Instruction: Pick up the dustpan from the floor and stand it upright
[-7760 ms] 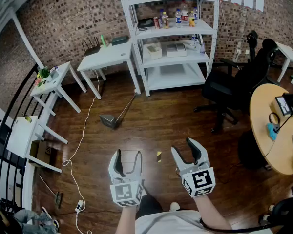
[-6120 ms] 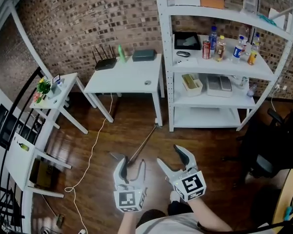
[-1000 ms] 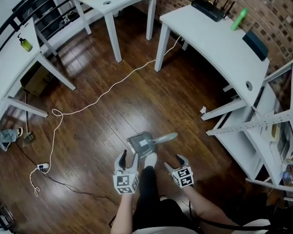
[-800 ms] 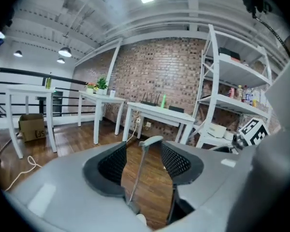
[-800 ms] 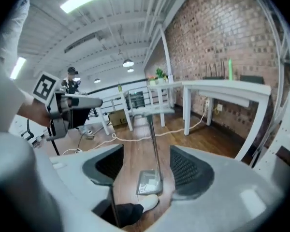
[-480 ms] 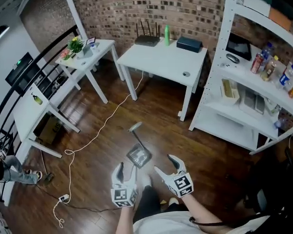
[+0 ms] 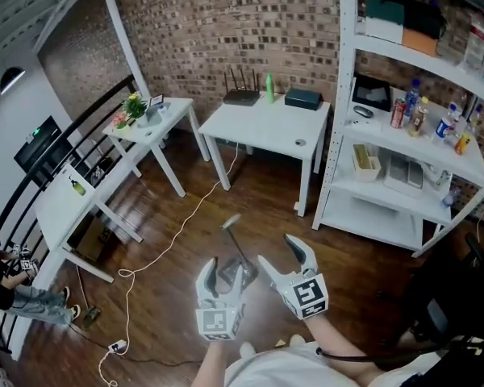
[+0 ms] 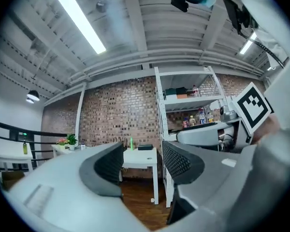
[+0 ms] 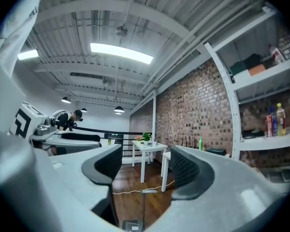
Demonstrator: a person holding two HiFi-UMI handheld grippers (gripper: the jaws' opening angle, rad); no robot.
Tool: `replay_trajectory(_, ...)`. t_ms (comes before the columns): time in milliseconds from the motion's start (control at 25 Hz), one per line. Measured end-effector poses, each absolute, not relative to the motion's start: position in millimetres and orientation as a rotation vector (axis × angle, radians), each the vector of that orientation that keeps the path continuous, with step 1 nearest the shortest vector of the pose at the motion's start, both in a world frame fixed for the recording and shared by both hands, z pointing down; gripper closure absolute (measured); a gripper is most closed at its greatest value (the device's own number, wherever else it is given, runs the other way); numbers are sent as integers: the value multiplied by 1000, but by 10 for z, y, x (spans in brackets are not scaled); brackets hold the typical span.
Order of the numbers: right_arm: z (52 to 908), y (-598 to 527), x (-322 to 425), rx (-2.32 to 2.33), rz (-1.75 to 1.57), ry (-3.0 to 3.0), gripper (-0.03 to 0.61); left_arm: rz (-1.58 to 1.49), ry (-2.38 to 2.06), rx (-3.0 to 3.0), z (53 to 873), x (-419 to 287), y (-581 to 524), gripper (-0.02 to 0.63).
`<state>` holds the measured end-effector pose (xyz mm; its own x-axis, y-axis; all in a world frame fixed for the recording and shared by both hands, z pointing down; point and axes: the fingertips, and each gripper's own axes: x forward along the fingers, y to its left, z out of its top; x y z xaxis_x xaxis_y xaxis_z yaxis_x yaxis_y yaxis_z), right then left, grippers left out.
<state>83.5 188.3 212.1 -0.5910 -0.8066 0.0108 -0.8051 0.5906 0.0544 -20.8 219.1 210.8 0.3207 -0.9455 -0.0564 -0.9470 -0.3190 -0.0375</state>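
Note:
The dustpan stands upright on the wood floor, free of both grippers. In the head view its long handle [image 7: 235, 244] rises between my grippers, which hide the pan. The right gripper view shows the thin handle [image 9: 139, 206] and the grey pan [image 9: 130, 224] low down, well beyond the jaws. My left gripper [image 7: 224, 269] is held level and open, with nothing between its fingers. My right gripper [image 7: 280, 253] is beside it, wide open and empty. The left gripper view shows only room between the jaws.
A white table [image 7: 265, 124] with a router stands against the brick wall. White shelving [image 7: 403, 147] with bottles is at the right, two smaller white tables [image 7: 149, 119] at the left. A white cable [image 7: 163, 252] trails across the floor.
Both grippers have risen away from the floor and now point level. The head view has lifted towards the wall. The dustpan stays upright where it stood.

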Motion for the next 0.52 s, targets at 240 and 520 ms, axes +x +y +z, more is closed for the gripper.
replay_trajectory(240,1911,1970,971,1560,-120,-2728,282,44,1785,-2499,2066,-387,2260,357)
replay_trajectory(520,1903,1867,938,1614,-107,-2678,282,84,1734,-2490,2021,-489,2137,357)
